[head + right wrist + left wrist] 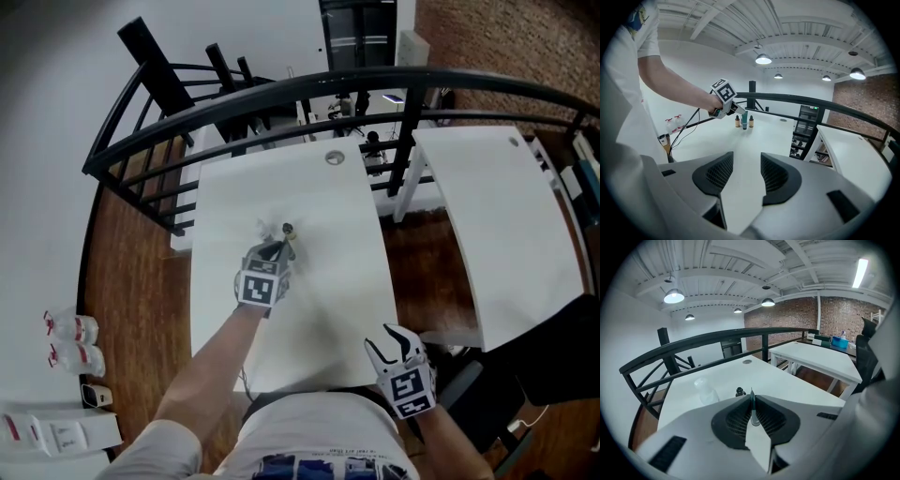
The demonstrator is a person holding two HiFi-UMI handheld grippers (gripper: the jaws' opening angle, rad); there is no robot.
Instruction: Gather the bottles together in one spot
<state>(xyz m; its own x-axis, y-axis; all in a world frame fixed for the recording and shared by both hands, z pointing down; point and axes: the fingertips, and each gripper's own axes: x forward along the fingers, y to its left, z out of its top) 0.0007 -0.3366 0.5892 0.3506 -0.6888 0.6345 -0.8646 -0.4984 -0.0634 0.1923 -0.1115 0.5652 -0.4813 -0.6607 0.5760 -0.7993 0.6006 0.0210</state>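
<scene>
The left tongs (279, 247), pressed together on nothing, sit just beside the small bottles (744, 121) clustered mid-bench (319, 309), apparently to nudge them closer, while the right tongs (394, 343) hover spread and empty at the near edge.

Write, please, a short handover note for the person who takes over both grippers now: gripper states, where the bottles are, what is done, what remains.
Left gripper: shut, nothing seen in it, held out over the white table next to the bottles.
Right gripper: open, empty, low at the table's near edge.
Three small bottles stand close together mid-table; a clear bottle is nearby.
Done: these look gathered.
Left: probably only a check for strays.
</scene>
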